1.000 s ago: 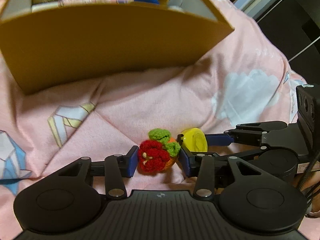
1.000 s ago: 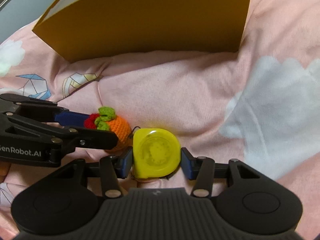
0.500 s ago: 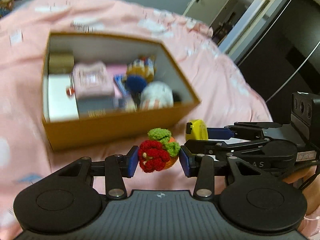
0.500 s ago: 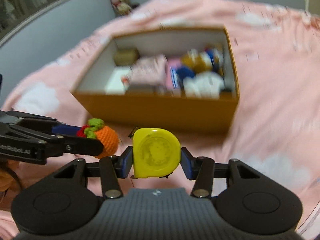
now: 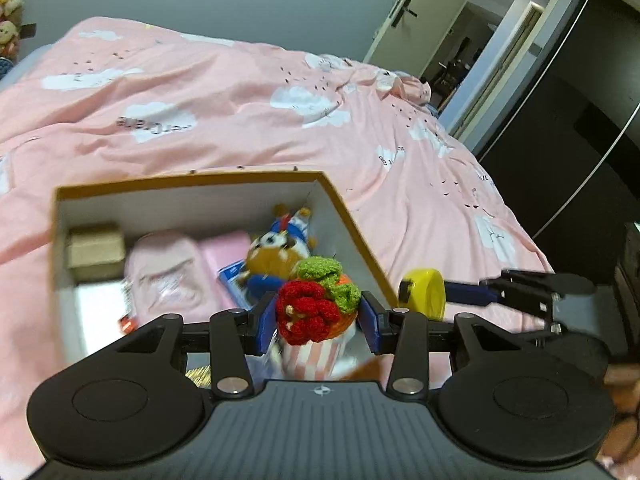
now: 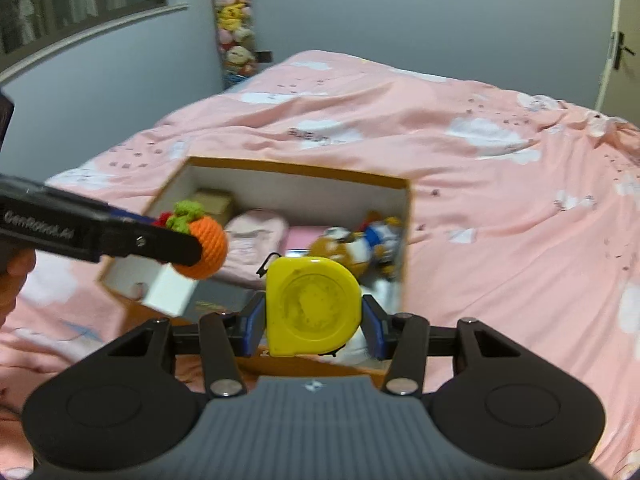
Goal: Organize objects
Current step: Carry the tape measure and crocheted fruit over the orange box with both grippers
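Transfer stage, judged: both items lifted clear of the bed (image 5: 240, 112) and carried over the open cardboard box (image 5: 352, 220), which sits on the pink cloud-print cover near the bed's near edge. Left gripper (image 5: 316, 318) clamped on a crocheted fruit (image 5: 310, 312), soft yarn, orange body with red knots and green leaves, held above the box's right-hand corner. Right gripper (image 6: 314, 320) clamped on a tape measure (image 6: 312, 306), hard yellow plastic, D-shaped case, flat faces between the blue pads, held over the box's near wall. Box: tan outside, white inside, rigid straight walls, already well filled: plush toy (image 5: 280, 248), pink soft pouch (image 5: 164, 272), small brown carton (image 5: 94, 250), flat white pack. Next move, judged: lower each item into a free gap, then part the jaws; the yarn piece will squash and settle, the case may slide or tip on the soft contents.
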A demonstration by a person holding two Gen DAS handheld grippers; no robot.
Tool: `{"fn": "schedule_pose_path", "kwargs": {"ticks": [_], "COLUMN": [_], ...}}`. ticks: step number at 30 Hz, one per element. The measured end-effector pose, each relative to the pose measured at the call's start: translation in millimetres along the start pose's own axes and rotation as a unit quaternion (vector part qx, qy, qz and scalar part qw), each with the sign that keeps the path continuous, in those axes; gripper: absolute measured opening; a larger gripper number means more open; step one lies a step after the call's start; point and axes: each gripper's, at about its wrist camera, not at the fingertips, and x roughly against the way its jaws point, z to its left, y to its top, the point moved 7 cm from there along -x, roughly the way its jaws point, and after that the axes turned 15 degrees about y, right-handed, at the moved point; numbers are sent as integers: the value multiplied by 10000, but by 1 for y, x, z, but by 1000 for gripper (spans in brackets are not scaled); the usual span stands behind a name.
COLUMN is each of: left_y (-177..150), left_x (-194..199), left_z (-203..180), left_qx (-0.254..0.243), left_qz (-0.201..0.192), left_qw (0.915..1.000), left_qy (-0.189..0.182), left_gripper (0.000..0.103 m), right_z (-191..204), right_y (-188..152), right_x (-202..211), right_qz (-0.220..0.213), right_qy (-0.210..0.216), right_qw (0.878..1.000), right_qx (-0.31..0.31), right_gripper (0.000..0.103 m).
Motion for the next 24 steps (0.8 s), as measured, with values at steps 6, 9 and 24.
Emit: {"fn": "schedule_pose_path", "kwargs": {"ticks": [6, 9, 24], "left_y": [17, 20, 24], "left_x": [-66, -86, -118], "left_z": [-25, -31, -38], "left_qx": [-70, 29, 88], "left_qz": [448, 619, 674], "left_qw": [9989, 9978, 9977], "left_qy": [-144, -221, 19], "left_gripper": [49, 49, 57], "right_z": [-29, -38, -45], "right_y": [0, -3, -11], "right_x": [-17, -21, -31], "right_qz": [101, 137, 301], "right_qy": [-226, -285, -281], "right_qw": [9997, 9995, 9991], "right_qx": [-39, -61, -57], "right_gripper": [52, 52, 52]}}
